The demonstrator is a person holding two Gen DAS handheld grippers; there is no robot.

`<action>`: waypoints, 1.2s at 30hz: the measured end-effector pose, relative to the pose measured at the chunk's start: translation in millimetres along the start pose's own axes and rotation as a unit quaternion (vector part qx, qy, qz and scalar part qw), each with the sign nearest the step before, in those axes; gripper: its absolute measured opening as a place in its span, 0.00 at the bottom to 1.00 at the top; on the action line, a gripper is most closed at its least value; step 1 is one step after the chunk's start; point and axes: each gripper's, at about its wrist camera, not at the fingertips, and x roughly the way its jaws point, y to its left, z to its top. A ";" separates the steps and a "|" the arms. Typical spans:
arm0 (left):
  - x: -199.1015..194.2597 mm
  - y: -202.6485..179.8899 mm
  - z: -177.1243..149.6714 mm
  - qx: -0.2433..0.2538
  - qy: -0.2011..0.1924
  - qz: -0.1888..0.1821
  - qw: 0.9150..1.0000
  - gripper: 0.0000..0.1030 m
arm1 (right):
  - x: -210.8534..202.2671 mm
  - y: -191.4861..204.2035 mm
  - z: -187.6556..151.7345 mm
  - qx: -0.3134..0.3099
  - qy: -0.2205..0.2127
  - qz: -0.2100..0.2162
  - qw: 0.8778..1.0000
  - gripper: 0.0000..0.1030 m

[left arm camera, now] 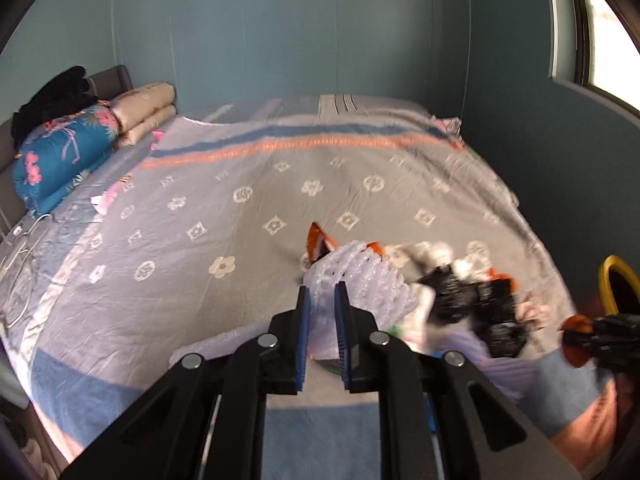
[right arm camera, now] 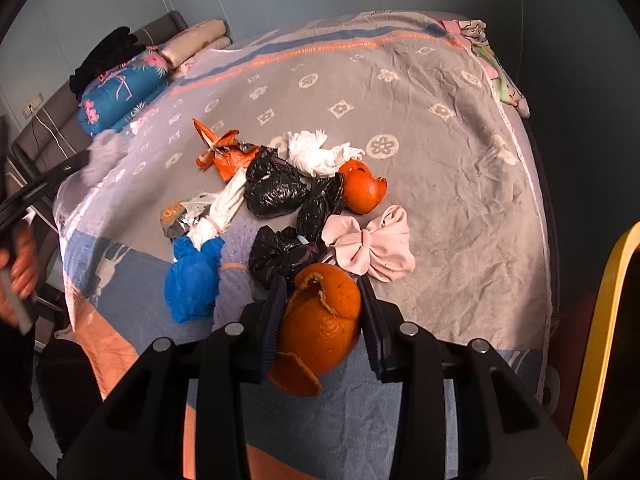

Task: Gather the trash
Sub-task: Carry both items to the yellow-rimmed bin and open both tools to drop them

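My left gripper (left arm camera: 322, 292) is shut on a white bubble-wrap sheet (left arm camera: 360, 276) and holds it above the bed. My right gripper (right arm camera: 322, 284) is shut on an orange peel (right arm camera: 320, 320) near the bed's front edge. A trash pile lies on the bedspread (right arm camera: 440, 160): black plastic bags (right arm camera: 276, 188), a second orange peel (right arm camera: 362, 188), a white tissue (right arm camera: 316, 152), an orange wrapper (right arm camera: 224, 152), a blue bag (right arm camera: 194, 280) and a pink cloth (right arm camera: 372, 248). In the left wrist view the pile (left arm camera: 464, 296) is blurred.
A yellow-rimmed bin (right arm camera: 604, 320) stands at the right of the bed; it also shows in the left wrist view (left arm camera: 616, 280). Folded quilts (left arm camera: 60, 156) and black clothing (left arm camera: 52, 100) sit at the headboard, far left. Blue walls surround the bed.
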 end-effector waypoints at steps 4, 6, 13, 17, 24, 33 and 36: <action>-47.4 -34.8 2.3 0.012 -0.029 0.007 0.999 0.12 | -18.1 -0.8 -2.6 0.007 -0.009 0.011 1.000 0.34; -69.3 -56.9 3.2 0.024 -0.047 0.011 0.999 0.12 | -26.4 -0.1 -4.3 0.005 -0.013 0.010 1.000 0.34; -114.4 -119.4 6.4 0.046 -0.076 -0.008 0.996 0.12 | -67.3 -10.3 -15.6 0.009 -0.028 0.004 1.000 0.34; -127.7 -154.9 8.8 0.060 -0.097 -0.024 0.993 0.12 | -96.9 -29.5 -23.3 0.017 -0.044 -0.011 0.999 0.34; -137.7 -222.0 14.4 0.101 -0.121 -0.071 0.985 0.12 | -155.6 -76.1 -31.8 0.037 -0.098 -0.056 0.993 0.34; -127.0 -289.8 20.8 0.146 -0.121 -0.107 0.976 0.12 | -196.2 -139.9 -44.7 0.077 -0.135 -0.099 0.983 0.34; -116.4 -309.7 23.8 0.150 -0.116 -0.120 0.975 0.12 | -203.3 -161.4 -50.3 0.096 -0.142 -0.112 0.979 0.35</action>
